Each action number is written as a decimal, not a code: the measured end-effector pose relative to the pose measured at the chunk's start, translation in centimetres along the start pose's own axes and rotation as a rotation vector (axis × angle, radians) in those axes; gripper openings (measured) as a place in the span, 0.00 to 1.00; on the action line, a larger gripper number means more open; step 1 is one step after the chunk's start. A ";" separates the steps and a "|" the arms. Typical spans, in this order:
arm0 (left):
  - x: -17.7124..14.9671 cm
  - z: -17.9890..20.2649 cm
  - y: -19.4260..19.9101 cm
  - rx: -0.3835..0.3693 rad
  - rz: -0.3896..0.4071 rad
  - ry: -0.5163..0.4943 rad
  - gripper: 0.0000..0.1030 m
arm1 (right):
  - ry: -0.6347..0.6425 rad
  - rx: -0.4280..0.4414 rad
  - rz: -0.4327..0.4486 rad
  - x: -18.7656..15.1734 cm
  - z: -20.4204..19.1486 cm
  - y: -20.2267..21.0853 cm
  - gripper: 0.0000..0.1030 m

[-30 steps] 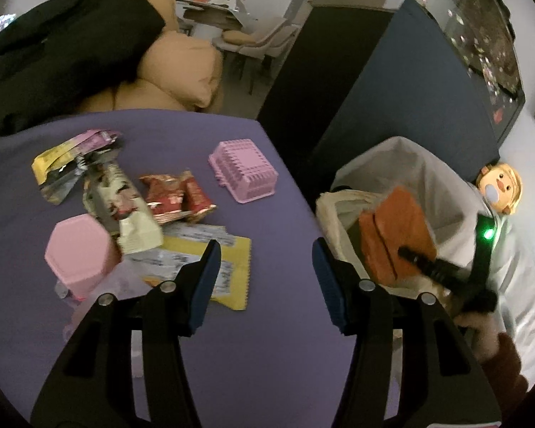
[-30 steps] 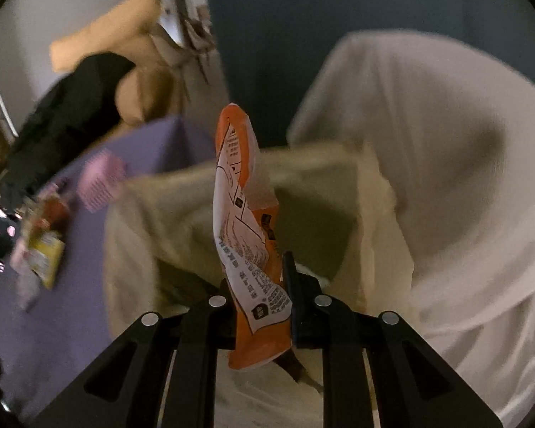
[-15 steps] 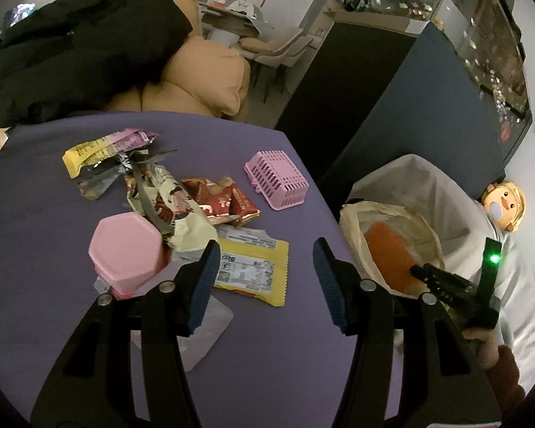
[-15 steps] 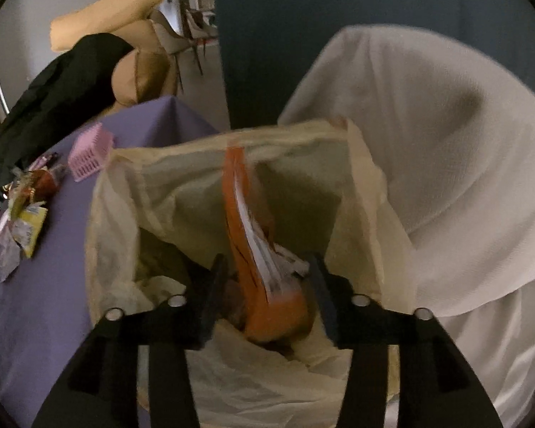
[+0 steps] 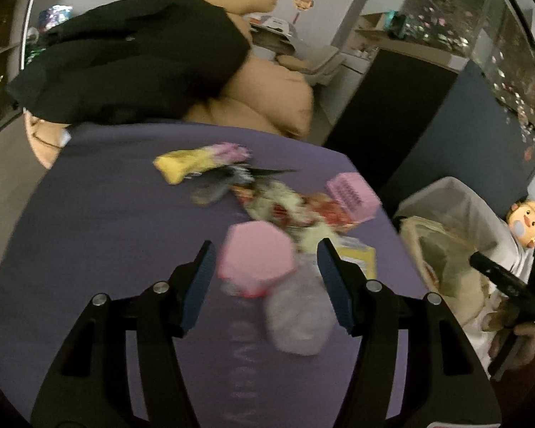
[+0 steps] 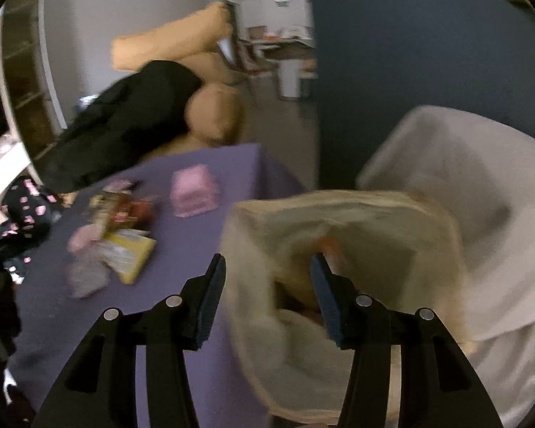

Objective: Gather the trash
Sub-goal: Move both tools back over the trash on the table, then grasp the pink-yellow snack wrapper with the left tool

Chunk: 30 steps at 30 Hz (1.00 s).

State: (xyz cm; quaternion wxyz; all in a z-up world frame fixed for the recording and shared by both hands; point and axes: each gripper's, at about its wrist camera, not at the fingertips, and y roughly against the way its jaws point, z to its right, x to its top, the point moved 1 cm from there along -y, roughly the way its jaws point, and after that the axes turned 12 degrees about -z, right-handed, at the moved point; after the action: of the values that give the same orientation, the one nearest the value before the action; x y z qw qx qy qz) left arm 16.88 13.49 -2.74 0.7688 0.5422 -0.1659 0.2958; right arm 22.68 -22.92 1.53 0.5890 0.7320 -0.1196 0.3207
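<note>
the left hand-held gripper [image 5: 265,267] is hovering low over the purple-covered bench [image 5: 107,249] with its jaws opening and nothing pressed between the blue pads; a pink hexagonal lid or container [image 5: 256,256] is showing in the gap between them, so it looks like the next thing being lined up, though whether it counts as trash cannot be told. the trash itself is lying in a loose heap beyond it: a yellow and pink wrapper [image 5: 199,160], a crumpled red and white snack wrapper [image 5: 296,210], a flat yellow packet [image 5: 356,258] and a pale translucent plastic scrap [image 5: 297,317] just beside the right jaw. a pink slotted plastic basket [image 5: 353,196] is sitting at the far edge of the heap.

the right hand-held gripper [image 6: 267,285] is standing wide apart and holding nothing, poised above the cream-coloured bag-lined bin [image 6: 339,214], which is placed just off the bench's edge, probably so wrappers travel a short way. an orange packet [image 6: 330,246] is resting inside the bag, partly hidden by the jaw.
</note>
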 end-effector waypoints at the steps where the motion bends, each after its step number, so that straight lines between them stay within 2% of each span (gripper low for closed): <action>1: 0.0 -0.7 0.1 0.005 0.008 -0.005 0.54 | 0.021 0.015 -0.002 0.2 -1.1 -0.3 0.46; 4: 0.7 -2.4 0.1 0.005 0.025 -0.056 0.54 | 0.055 0.057 -0.030 0.7 -3.2 -1.5 0.48; 7: 2.6 -3.1 -0.5 -0.023 0.036 -0.176 0.54 | 0.105 0.124 -0.047 1.1 -5.3 -3.1 0.53; 10: 4.8 -3.2 -2.0 0.049 0.037 -0.295 0.54 | 0.146 0.148 -0.072 0.9 -6.7 -4.4 0.53; 14: 9.2 -3.6 -6.1 0.102 -0.021 -0.391 0.54 | 0.164 0.102 -0.110 0.8 -7.5 -6.2 0.53; 18: 12.6 -4.4 -10.8 0.100 -0.098 -0.395 0.54 | 0.199 0.053 -0.148 1.0 -7.6 -7.3 0.53; 21: 13.7 -4.8 -14.6 0.096 -0.188 -0.385 0.54 | 0.213 0.018 -0.174 1.1 -7.4 -7.5 0.53; 23: 13.9 -4.7 -15.8 0.104 -0.211 -0.384 0.54 | 0.205 -0.002 -0.178 1.4 -7.0 -7.6 0.53; 26: 14.0 -5.1 -15.7 0.078 -0.197 -0.338 0.41 | 0.179 -0.033 -0.187 1.8 -6.4 -7.8 0.53; 28: 13.8 -5.7 -15.3 0.074 -0.195 -0.291 0.28 | 0.152 -0.035 -0.200 1.9 -6.3 -8.2 0.53; 30: 13.3 -6.2 -14.2 0.073 -0.181 -0.250 0.24 | 0.140 0.003 -0.200 1.9 -6.5 -8.4 0.53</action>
State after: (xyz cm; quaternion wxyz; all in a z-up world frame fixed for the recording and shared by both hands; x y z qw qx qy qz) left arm 35.70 19.52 -7.77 0.7454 0.6151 -0.2000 0.1613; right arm 26.57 -14.08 -3.26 0.6238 0.7171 -0.0038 0.3108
